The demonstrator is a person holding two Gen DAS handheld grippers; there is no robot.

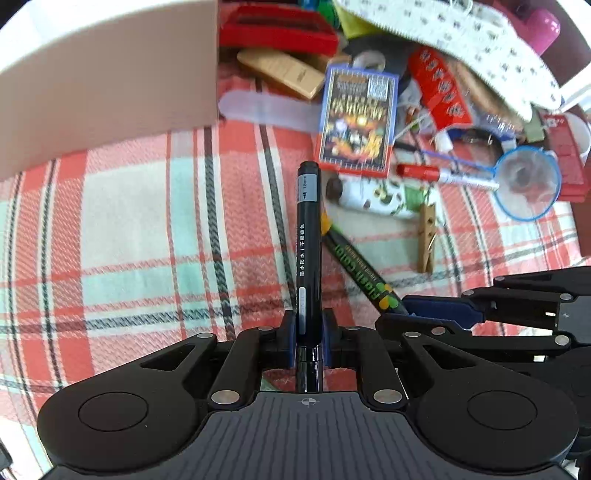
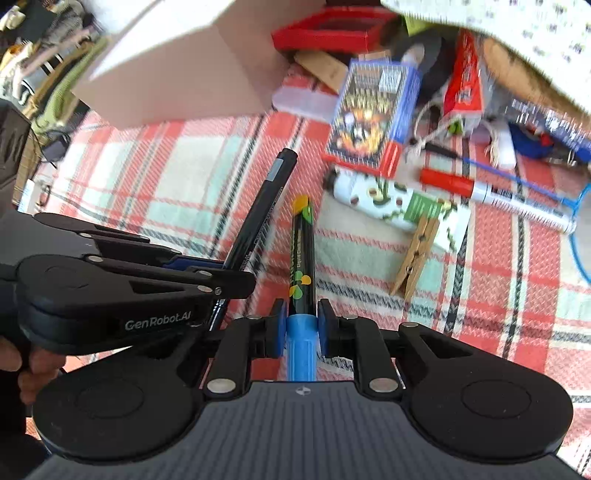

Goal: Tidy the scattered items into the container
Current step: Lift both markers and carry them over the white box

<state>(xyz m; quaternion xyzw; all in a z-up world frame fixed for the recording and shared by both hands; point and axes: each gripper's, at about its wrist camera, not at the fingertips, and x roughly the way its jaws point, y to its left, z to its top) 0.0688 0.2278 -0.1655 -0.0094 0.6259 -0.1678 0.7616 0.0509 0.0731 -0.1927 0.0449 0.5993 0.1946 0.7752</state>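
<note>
My left gripper (image 1: 308, 332) is shut on a black marker pen (image 1: 308, 236) that points forward above the plaid cloth. My right gripper (image 2: 301, 325) is shut on a black marker with a blue end and "Flash Color" print (image 2: 302, 251). It also shows in the left wrist view (image 1: 360, 266), held by the right gripper (image 1: 424, 314). The left gripper (image 2: 221, 271) and its black pen (image 2: 266, 206) show in the right wrist view. The pale cardboard box (image 1: 103, 81) stands at the far left; it also shows in the right wrist view (image 2: 184, 62).
On the cloth lie a card pack (image 1: 356, 118), a red-capped white marker (image 1: 443, 175), a patterned tube (image 1: 373, 197), a wooden clothespin (image 1: 426, 240), a blue mesh strainer (image 1: 526, 181), a red tray (image 1: 277, 29) and a wooden block (image 1: 280, 72). A white patterned cloth (image 1: 461, 44) hangs behind.
</note>
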